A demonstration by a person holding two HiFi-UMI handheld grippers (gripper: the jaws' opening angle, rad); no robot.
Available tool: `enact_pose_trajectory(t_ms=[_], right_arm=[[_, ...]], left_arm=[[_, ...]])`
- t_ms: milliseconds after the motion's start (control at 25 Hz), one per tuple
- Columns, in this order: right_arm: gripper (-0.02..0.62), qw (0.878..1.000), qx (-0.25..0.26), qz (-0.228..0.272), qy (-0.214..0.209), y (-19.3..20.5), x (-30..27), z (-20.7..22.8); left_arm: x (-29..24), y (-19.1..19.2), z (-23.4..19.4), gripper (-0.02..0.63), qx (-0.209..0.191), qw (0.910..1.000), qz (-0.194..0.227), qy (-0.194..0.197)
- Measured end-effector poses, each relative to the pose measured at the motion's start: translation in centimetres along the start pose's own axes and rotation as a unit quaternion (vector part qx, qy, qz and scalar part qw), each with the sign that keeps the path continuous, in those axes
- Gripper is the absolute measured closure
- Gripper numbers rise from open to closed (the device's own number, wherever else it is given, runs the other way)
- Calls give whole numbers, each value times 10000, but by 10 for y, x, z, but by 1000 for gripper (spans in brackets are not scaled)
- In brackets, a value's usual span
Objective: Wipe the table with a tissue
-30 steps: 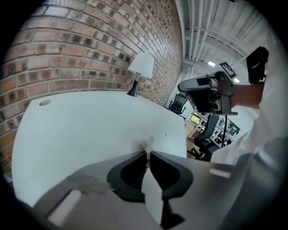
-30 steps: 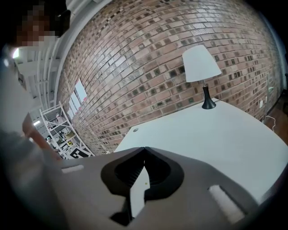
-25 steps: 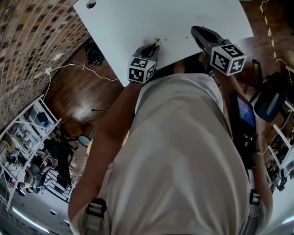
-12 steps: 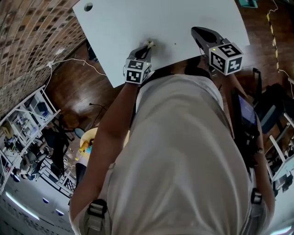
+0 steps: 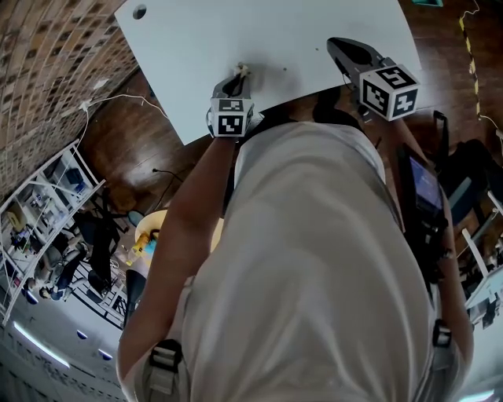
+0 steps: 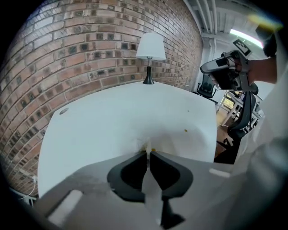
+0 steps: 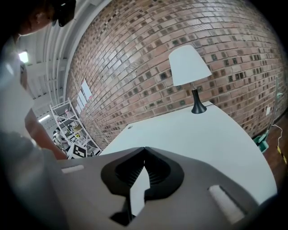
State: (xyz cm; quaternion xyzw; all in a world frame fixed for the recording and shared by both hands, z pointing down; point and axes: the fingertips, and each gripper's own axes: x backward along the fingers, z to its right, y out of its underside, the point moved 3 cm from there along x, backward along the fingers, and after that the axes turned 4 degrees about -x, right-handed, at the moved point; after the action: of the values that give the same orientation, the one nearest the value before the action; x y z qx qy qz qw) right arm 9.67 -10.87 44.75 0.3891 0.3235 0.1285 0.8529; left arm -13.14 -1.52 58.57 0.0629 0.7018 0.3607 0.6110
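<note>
A white table (image 5: pixel 314 23) fills the top of the head view. My left gripper (image 5: pixel 242 72) points steeply down at its near edge, shut on a small crumpled tissue (image 6: pixel 145 144) whose end touches the tabletop (image 6: pixel 112 117). A few brown crumbs (image 6: pixel 185 130) lie to the right of the tissue. My right gripper (image 5: pixel 336 45) hovers over the table's near right part, shut, with nothing between its tips (image 7: pixel 144 150). From the left gripper view the right gripper (image 6: pixel 207 68) shows in the air at upper right.
A white-shaded lamp (image 6: pixel 150 49) stands at the table's far end by the brick wall (image 5: pixel 47 63). A cable hole (image 5: pixel 139 12) marks the table's left corner. A screen (image 5: pixel 424 192) and chairs stand right of me, metal shelving (image 5: pixel 39 228) left.
The left gripper has tipped more steeply down with the tissue and slid a little left along the table's near edge. The right gripper has drifted right over the table.
</note>
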Motion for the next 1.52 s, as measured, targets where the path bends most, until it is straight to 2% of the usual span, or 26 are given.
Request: enact_pose_trajectory(t_ms=[120,360,520,640,720,840,920,1280,1520], right_arm=[[586,10000,-12,30,-14,-1,2,1],[587,9999,-8,120,55,-4,14,8],[587,9999,-53,135,90,-4,18,10],[587,9997,-121,189,99,-5,18,13],[588,9995,-159,245,113,-7,19,15],[588,9993,-189,293,143,-9,21,19],[588,9992,-211,295,146,-8,22,21],[588,9995,-222,227,71,-2,29,28],[588,9991,-313,254,127,5,47,47]], left_arm=[[-1,-2,8,577,87,10000,17,14],[-4,-7,35,577,-130,9998,87,159],[-3,-4,55,577,-65,9980,156,613],[-2,-9,70,577,23,9925,270,1188],[3,-16,73,577,9,9898,465,1349],[12,-29,60,577,284,9909,778,1057],[13,-33,50,577,374,9926,803,835],[-10,-40,62,577,-20,9962,408,771],[-28,-42,68,577,7,9996,76,284]])
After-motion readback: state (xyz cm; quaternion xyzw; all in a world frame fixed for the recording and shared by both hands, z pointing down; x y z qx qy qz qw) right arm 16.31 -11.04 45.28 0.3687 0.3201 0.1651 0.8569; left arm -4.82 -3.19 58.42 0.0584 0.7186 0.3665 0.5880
